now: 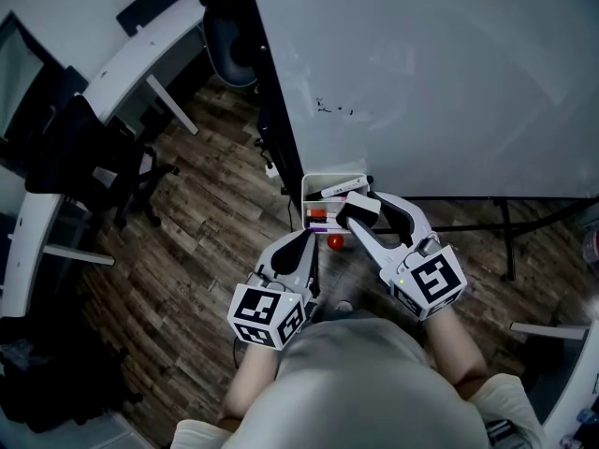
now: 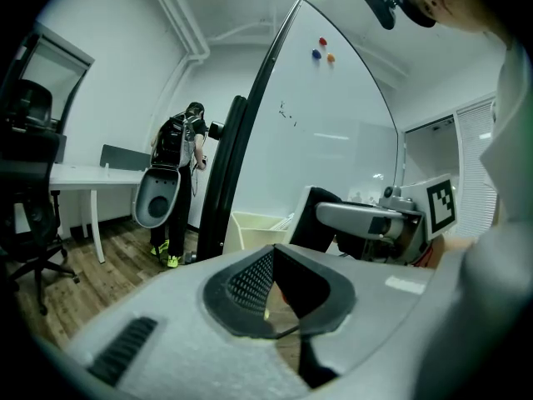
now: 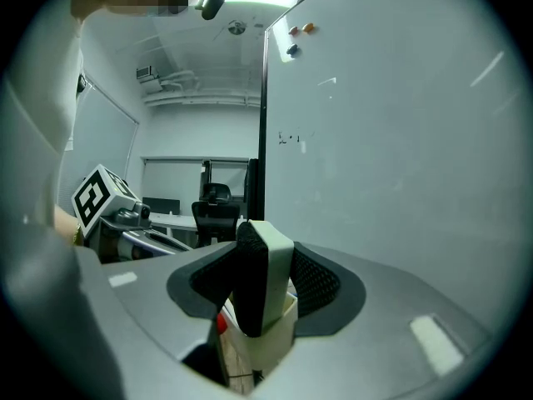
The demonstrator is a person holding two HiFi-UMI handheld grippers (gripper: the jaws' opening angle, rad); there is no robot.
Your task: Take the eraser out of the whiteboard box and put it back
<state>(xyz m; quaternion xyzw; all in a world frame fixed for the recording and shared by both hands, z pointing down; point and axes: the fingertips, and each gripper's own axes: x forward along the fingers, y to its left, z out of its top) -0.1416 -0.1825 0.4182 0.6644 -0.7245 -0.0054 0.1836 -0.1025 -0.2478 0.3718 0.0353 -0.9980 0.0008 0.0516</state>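
My right gripper [image 1: 361, 210] is shut on the eraser [image 1: 358, 205], a white block with a black felt face, and holds it just above the cream whiteboard box [image 1: 313, 183] at the whiteboard's [image 1: 440, 73] lower edge. In the right gripper view the eraser [image 3: 268, 277] stands upright between the pads, with the box [image 3: 283, 333] right below. My left gripper [image 1: 308, 242] hovers beside the box's near left, jaws shut and empty. The left gripper view shows its tips [image 2: 271, 277] meeting, the box [image 2: 250, 225] ahead and the held eraser [image 2: 321, 217] at right. Markers [image 1: 319, 216] lie in the box.
A red round thing [image 1: 335, 242] sits at the box's near edge. A black office chair [image 1: 94, 162] and a white desk [image 1: 140, 50] stand to the left on the wood floor. The whiteboard's stand leg [image 1: 505, 241] runs at right. Magnets [image 2: 321, 48] cling high on the board.
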